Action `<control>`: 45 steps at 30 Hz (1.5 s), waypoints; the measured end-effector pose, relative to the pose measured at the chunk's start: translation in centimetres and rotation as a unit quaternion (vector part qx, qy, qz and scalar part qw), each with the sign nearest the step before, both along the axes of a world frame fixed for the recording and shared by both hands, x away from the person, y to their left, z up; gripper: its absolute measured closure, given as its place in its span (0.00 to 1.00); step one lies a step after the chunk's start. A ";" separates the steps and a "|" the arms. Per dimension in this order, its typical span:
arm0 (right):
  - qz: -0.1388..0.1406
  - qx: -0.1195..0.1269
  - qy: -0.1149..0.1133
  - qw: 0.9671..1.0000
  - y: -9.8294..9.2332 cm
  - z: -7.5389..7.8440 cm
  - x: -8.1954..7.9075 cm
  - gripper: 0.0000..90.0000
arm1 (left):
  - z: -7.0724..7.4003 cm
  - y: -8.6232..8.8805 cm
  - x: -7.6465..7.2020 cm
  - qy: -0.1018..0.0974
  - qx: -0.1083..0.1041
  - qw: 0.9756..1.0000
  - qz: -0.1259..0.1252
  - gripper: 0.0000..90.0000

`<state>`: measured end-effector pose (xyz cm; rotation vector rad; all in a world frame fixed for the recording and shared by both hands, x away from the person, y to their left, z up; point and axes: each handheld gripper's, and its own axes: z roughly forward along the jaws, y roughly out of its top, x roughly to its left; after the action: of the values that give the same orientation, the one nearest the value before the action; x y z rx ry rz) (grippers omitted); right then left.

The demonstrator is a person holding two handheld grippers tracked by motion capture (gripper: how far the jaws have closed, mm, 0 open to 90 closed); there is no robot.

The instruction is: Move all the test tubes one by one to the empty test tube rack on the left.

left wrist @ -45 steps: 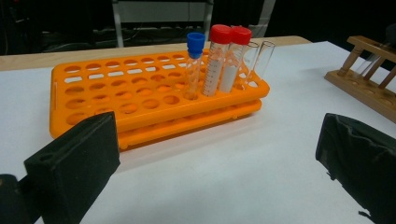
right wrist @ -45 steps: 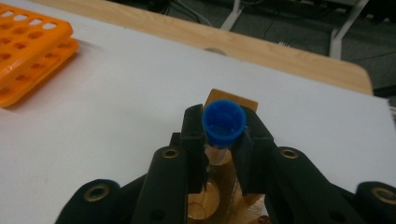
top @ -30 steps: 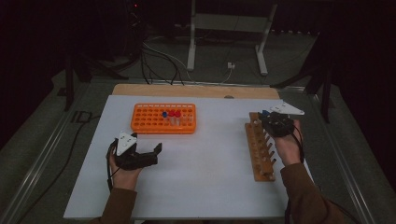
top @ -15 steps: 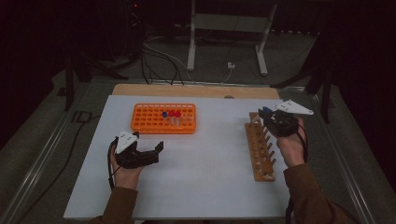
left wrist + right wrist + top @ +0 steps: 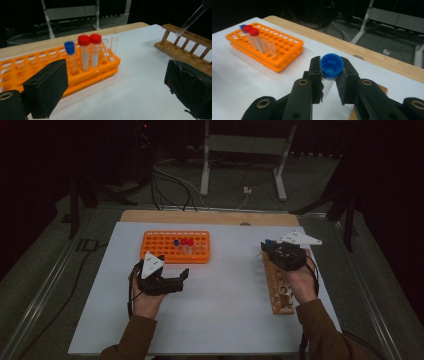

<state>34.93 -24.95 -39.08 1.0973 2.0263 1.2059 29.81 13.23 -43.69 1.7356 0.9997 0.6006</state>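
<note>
Right gripper [image 5: 331, 82] clamped on a blue-capped tube [image 5: 331, 67], fingers pressed just under the cap, held above the far end of the wooden rack [image 5: 279, 287] at the right of the tabletop [image 5: 225, 320]. Left gripper [image 5: 172, 279] empty, fingers spread wide though just closing slightly, hovering near the orange rack [image 5: 175, 246], which already carries one blue-capped tube, two red-capped tubes [image 5: 88, 51] and a couple of uncapped ones. Looks like a transfer from wooden rack to orange rack, partway through: lifted tube not yet carried across and seated, wooden rack otherwise appearing empty.
</note>
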 end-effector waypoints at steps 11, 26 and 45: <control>0.036 0.008 0.022 0.999 2.5 -0.4 -0.7 0.84 | 0.3 -2.4 0.6 -0.016 -0.008 1.000 -0.026 0.09; 0.078 0.013 0.045 0.996 5.2 -1.1 -1.3 0.84 | -0.5 -7.1 1.6 -0.008 0.002 0.996 -0.087 0.19; 0.115 0.016 0.066 0.991 7.9 -2.0 -1.7 0.84 | -2.2 -11.8 2.0 -0.020 0.030 0.991 -0.129 0.66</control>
<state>33.22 -17.09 -41.09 1.0034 2.2935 1.3121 31.80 1.46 -45.88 1.8613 0.7201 0.5013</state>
